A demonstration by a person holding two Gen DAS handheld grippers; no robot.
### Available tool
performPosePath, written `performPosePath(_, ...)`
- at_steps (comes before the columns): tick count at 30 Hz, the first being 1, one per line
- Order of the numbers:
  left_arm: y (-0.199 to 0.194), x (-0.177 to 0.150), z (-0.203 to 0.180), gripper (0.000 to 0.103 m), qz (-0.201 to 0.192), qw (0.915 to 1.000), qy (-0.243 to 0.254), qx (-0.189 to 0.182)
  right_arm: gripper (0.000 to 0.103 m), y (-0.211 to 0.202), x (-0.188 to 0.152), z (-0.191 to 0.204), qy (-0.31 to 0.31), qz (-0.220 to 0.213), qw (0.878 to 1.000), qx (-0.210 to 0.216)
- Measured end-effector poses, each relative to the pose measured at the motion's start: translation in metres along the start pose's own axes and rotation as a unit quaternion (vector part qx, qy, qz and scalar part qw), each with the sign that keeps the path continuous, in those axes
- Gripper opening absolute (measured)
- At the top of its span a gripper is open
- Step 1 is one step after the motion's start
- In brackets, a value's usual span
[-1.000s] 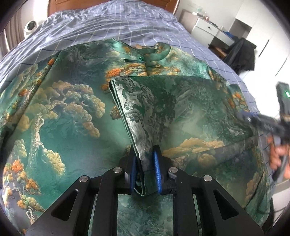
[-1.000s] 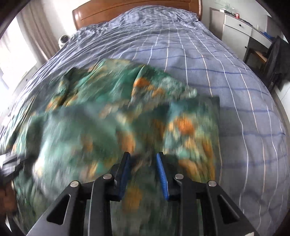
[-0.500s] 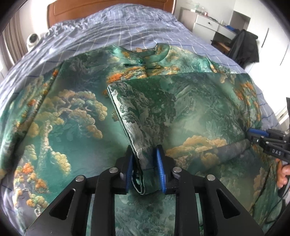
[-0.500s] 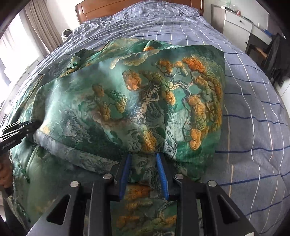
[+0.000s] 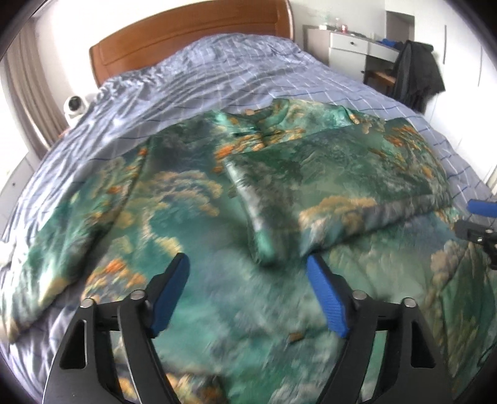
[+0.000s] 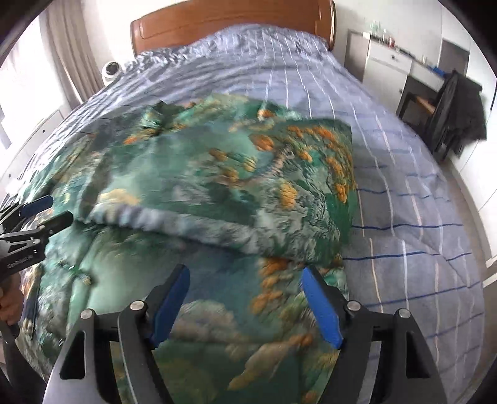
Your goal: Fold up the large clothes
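Both grippers are off the cloth now! The left gripper (image 5: 247, 290) stands with its blue pads spread wide, nothing between them but air, the jaws having just sprung apart; half a second ago they pinched the corner of the folded sleeve, and that corner (image 5: 267, 248) now lies free on the garment just ahead of the fingertips. Same story on the right gripper (image 6: 245, 298): jaws just opened, wide, empty, where before they clamped the fold's lower edge. The green printed garment (image 5: 174, 211) lies spread on the blue checked bedspread (image 5: 236, 71), its right side folded across the body into a flat panel (image 6: 236, 174). The left wrist view shows the unfolded left sleeve (image 5: 77, 223) running out toward the bed's left edge, and the collar (image 5: 267, 124) at the top; the right wrist view loses that sleeve but shows the panel's straight outer edge (image 6: 352, 186) and a broad strip of bare bedspread beyond it, open room to the right. Each camera catches the other tool at its frame edge, the right wrist view also a hand (image 6: 11, 306) on the handle. Wooden headboard (image 6: 230, 21) far back; dark jacket on a chair (image 6: 456, 108) beside the bed.
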State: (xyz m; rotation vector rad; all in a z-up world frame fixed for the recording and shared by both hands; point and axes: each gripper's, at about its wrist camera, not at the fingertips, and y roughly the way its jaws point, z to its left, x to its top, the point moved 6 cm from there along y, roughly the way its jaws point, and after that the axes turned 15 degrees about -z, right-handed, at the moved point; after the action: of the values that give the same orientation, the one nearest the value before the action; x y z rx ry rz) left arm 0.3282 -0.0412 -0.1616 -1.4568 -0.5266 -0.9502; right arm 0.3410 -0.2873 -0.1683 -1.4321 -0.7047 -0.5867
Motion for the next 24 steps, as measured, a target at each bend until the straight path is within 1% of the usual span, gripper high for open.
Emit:
performPosePath(3,-0.013,-0.006,0.011,0.082,0.002,0.9997,0.007,0.022,0.076,-0.022,0.0,0.018,-0.014,-0.018,1.0,0.009)
performPosePath(7,-0.032,-0.006,0.024,0.082,-0.008,0.9992,0.006,0.038,0.076,-0.042,0.001,0.043,-0.034,-0.035,0.999,0.02)
performPosePath(11,-0.046,-0.003,0.033,0.084,-0.017,0.9986,-0.002,0.051,0.076,-0.054,-0.002,0.063,-0.053,-0.039,0.997,0.027)
performPosePath(15,-0.056,-0.003,0.039,0.088,-0.026,0.998,-0.005,0.057,0.077,-0.062,-0.003,0.08,-0.077,-0.041,0.996,0.014)
performPosePath(17,-0.06,-0.006,0.043,0.09,-0.025,0.998,-0.009,0.058,0.079,-0.065,-0.004,0.086,-0.08,-0.039,0.996,0.016)
performPosePath(20,-0.06,-0.018,0.058,0.091,-0.009,0.9979,-0.032,0.056,0.08,-0.068,-0.006,0.09,-0.077,-0.038,0.996,0.022)
performPosePath(23,-0.059,-0.037,0.089,0.091,0.011,0.9955,-0.065,0.067,0.08,-0.073,-0.011,0.091,-0.073,-0.036,0.996,0.025)
performPosePath(24,-0.059,-0.044,0.105,0.091,0.017,0.9939,-0.079,0.075,0.08,-0.074,-0.013,0.091,-0.071,-0.034,0.997,0.027)
